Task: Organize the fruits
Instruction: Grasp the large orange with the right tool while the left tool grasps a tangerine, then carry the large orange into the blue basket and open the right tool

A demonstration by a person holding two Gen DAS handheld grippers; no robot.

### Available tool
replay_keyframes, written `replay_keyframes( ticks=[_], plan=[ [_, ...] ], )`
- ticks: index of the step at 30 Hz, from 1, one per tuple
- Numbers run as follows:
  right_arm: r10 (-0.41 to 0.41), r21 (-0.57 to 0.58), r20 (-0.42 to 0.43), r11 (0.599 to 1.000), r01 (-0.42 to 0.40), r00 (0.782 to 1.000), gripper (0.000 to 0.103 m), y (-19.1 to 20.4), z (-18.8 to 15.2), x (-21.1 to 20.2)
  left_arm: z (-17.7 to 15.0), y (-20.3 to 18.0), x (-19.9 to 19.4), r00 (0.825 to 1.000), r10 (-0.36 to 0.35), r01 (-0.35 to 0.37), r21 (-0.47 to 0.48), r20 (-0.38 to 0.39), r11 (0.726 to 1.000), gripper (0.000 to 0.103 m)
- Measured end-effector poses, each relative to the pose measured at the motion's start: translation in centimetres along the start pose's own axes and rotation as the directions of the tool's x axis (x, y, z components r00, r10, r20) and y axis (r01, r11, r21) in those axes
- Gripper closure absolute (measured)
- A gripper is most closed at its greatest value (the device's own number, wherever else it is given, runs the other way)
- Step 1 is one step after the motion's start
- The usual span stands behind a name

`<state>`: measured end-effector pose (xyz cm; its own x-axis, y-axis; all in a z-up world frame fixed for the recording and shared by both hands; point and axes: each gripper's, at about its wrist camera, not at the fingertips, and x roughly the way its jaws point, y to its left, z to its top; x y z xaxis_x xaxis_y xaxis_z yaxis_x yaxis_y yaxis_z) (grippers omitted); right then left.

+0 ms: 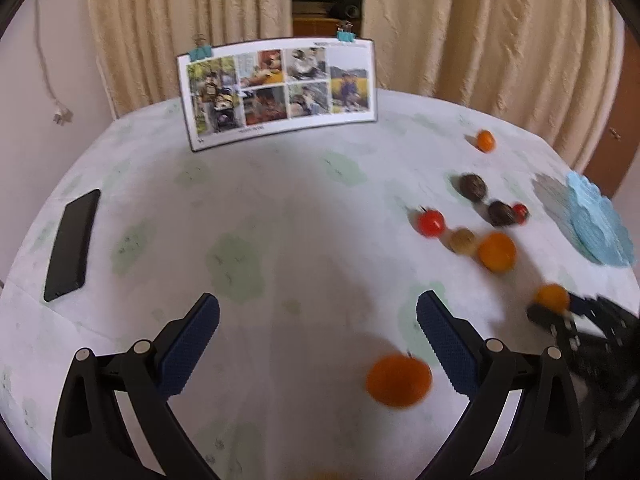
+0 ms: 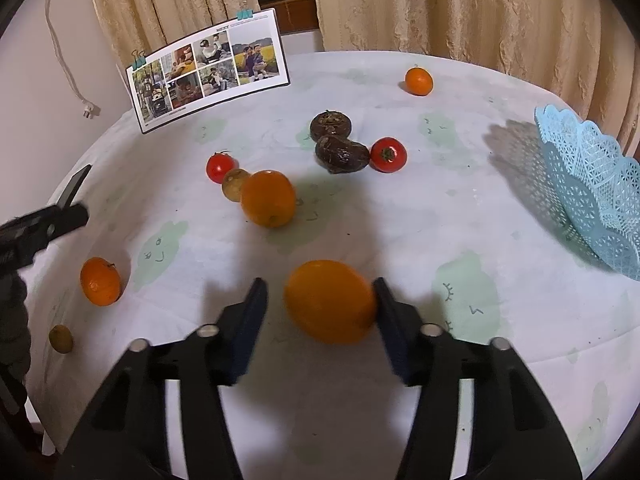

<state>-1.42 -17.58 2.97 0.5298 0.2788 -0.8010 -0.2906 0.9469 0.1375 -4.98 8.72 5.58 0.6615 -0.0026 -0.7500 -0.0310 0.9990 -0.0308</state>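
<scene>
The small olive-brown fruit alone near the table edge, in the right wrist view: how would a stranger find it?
Start at the round table under its white cloth with pale green patches and go to the near left edge. There lies a small orange mandarin. Just below it sits the small olive-brown round fruit, dull, alone and smaller than the mandarin.

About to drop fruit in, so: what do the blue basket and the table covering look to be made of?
Blue basket: likely thin moulded plastic, an openwork lattice with a scalloped rim, light showing through. Table covering: seems soft cloth or thin sheet, matte white with pale green prints, faintly creased.
</scene>
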Motion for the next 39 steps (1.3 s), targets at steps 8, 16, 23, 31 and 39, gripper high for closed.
replay_keyframes(
  ticks=[8,16,23,31,39],
  plan=[
    [0.009,0.017,0.029,1.000,-0.009,1.000,0.059,-0.5,-0.1,-1.2,-2.5,-1.7,-1.0,0.997,-0.064,0.066,0.072,-0.032,0.995,0.005],
    [-0.004,0.059,0.089,0.998,-0.002,0.996,0.059,-1.9,-0.3,-3.4,-3.5,-3.5,1.7,0.985,-0.126,0.135,0.068,-0.120,0.989,0.033],
    [-0.050,0.124,0.180,0.992,0.028,0.982,0.059,-4.4,0.7,-6.2,-3.6,-3.9,2.5,0.983,-0.121,0.129,0.054,-0.138,0.990,0.062],
    [-0.190,0.286,0.276,0.952,0.108,0.942,0.059,-10.8,1.9,-9.4,-3.0,-4.5,2.1,0.986,-0.109,0.120,0.081,-0.123,0.990,0.063],
    [-0.290,0.397,0.271,0.902,0.168,0.918,0.059,-17.0,2.2,-9.7,-1.6,-6.2,1.2,0.990,-0.115,0.124,0.119,-0.082,0.985,0.063]
  ],
)
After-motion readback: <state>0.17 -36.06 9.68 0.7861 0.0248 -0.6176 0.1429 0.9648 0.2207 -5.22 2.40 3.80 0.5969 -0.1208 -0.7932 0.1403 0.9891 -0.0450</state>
